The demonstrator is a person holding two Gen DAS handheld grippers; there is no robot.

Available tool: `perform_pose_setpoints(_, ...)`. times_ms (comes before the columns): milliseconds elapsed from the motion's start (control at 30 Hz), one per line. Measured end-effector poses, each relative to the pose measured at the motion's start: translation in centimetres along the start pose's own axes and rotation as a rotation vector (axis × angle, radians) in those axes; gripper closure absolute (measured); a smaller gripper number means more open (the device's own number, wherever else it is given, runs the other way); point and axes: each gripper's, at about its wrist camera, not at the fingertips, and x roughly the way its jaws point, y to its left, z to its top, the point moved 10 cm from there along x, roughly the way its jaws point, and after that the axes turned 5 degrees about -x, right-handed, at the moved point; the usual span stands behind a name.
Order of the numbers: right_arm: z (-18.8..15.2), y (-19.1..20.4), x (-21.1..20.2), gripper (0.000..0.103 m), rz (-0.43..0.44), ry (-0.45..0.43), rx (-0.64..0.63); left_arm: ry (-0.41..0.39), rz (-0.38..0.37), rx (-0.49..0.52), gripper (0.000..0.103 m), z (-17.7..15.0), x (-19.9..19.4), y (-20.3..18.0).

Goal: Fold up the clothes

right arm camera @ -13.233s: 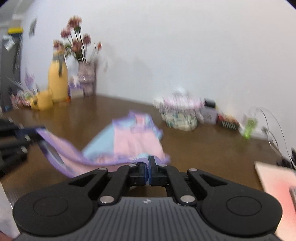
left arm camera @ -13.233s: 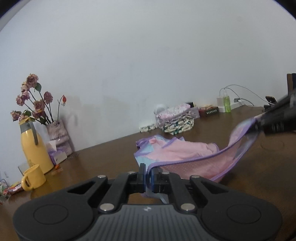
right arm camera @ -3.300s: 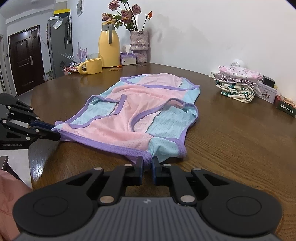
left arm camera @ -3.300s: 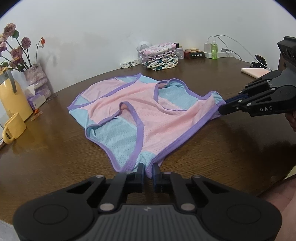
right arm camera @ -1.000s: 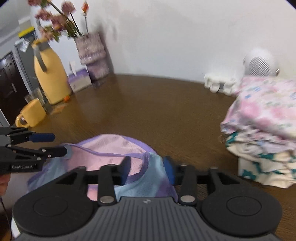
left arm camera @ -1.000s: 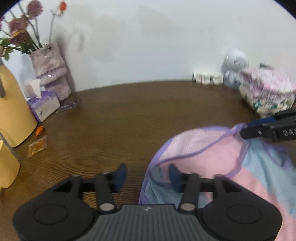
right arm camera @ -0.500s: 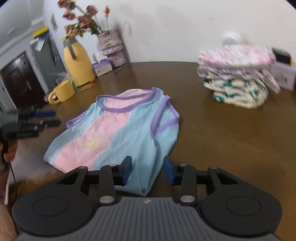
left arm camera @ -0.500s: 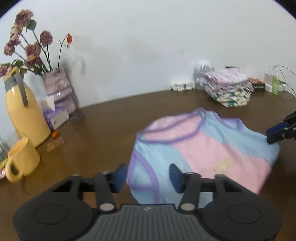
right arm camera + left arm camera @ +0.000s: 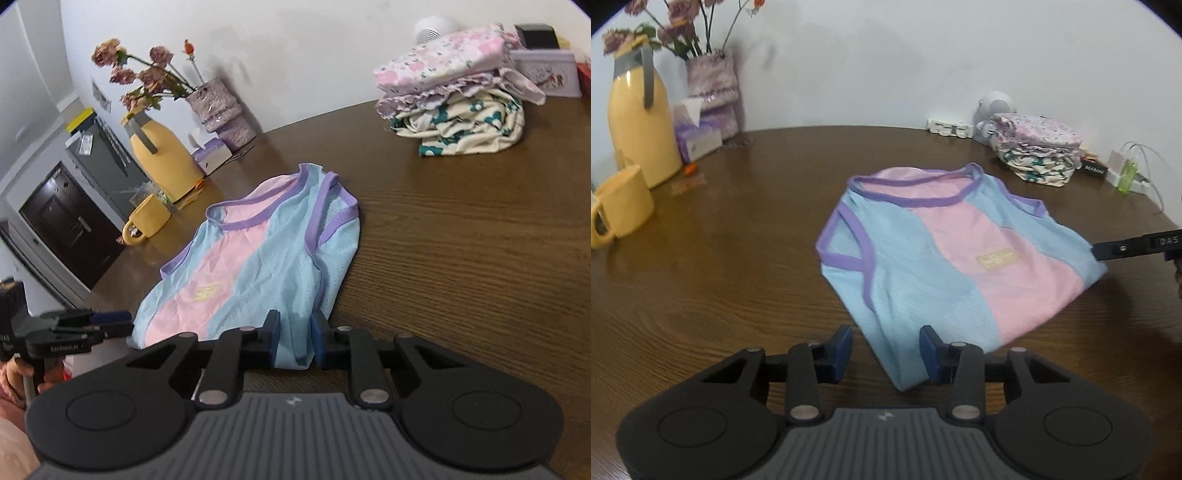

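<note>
A: Two tongs are closing in. The left tongs (image 9: 885, 349) are standing spread around the near corner of the folded vest (image 9: 945, 254), pads not yet pressing.

B: The right tongs (image 9: 294, 338) are narrowing on the other near corner, cloth between the jaws, apparently loose. The vest is lying on the bench (image 9: 738, 258) just ahead; probably both should be pinching every layer before lifting.

One pink-and-blue vest (image 9: 960, 254) lies folded on the one brown table (image 9: 738, 258). Far right sits one stack of folded clothes (image 9: 1036, 153). At the left stand one yellow flask (image 9: 639, 125), one yellow mug (image 9: 620, 206), one tissue box (image 9: 698, 140) and one vase of roses (image 9: 713, 85). Two grippers: left gripper (image 9: 886, 349), right gripper (image 9: 295, 341).
</note>
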Motion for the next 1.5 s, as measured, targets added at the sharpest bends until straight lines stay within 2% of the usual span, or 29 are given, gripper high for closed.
perform_pose_setpoints(67,0.0,-0.2,-0.4,0.084,0.007,-0.013,0.020,0.011,-0.009,-0.004,0.075,-0.3,0.1,-0.3)
perform_pose_setpoints(233,0.1,-0.7,-1.0,0.084,0.004,-0.036,0.054,0.024,-0.017,-0.002,0.084,-0.7,0.3,-0.9)
perform_pose_setpoints(433,-0.4,0.2,0.1,0.084,0.016,0.001,0.021,0.039,-0.012,0.004,0.085,-0.9,0.8,-1.5)
perform_pose_setpoints(533,-0.8,0.2,0.6,0.097,0.018,0.017,0.025,0.041,-0.008,0.006,0.085,-0.9,0.9,-1.5)
perform_pose_setpoints(567,-0.9,0.2,0.6,0.101,0.011,0.016,0.026,0.041,-0.006,0.008,0.088,-0.9,0.9,-1.5)
perform_pose_setpoints(633,-0.9,0.0,0.4,0.102,-0.010,0.006,0.021,0.044,0.002,0.020,0.100,-0.9,0.8,-1.8)
perform_pose_setpoints(800,-0.5,-0.6,-0.8,0.102,-0.059,-0.022,0.004,0.034,0.098,0.081,0.101,-1.0,0.7,-1.4)
perform_pose_setpoints(1033,-1.1,-1.1,-1.2,0.102,-0.081,-0.013,0.014,0.025,0.154,0.120,0.101,-1.5,0.3,-1.0)
perform_pose_setpoints(1133,-1.1,-0.9,-1.6,0.099,-0.082,-0.022,0.011,0.024,0.156,0.104,0.101,-1.5,0.1,-0.8)
perform_pose_setpoints(1233,-0.4,0.3,-3.2,0.091,-0.084,-0.086,-0.049,-0.017,0.129,0.096,0.094,-1.1,-1.0,-1.2)
perform_pose_setpoints(1300,0.0,1.7,-4.2,0.075,-0.107,-0.120,-0.134,-0.066,0.110,0.120,0.088,-0.7,-2.3,-1.9)
perform_pose_setpoints(1333,0.0,2.6,-4.4,0.064,-0.118,-0.129,-0.190,-0.089,0.107,0.141,0.076,-0.5,-2.9,-2.4)
perform_pose_setpoints(1367,-0.1,3.5,-4.5,0.059,-0.126,-0.132,-0.247,-0.110,0.106,0.160,0.053,-0.3,-3.4,-2.8)
perform_pose_setpoints(1433,-0.4,5.2,-3.8,0.055,-0.148,-0.120,-0.352,-0.145,0.105,0.199,0.031,-0.2,-3.9,-3.9)
perform_pose_setpoints(1500,-0.4,6.4,-2.5,0.054,-0.174,-0.102,-0.429,-0.176,0.102,0.234,0.030,0.0,-4.1,-5.0)
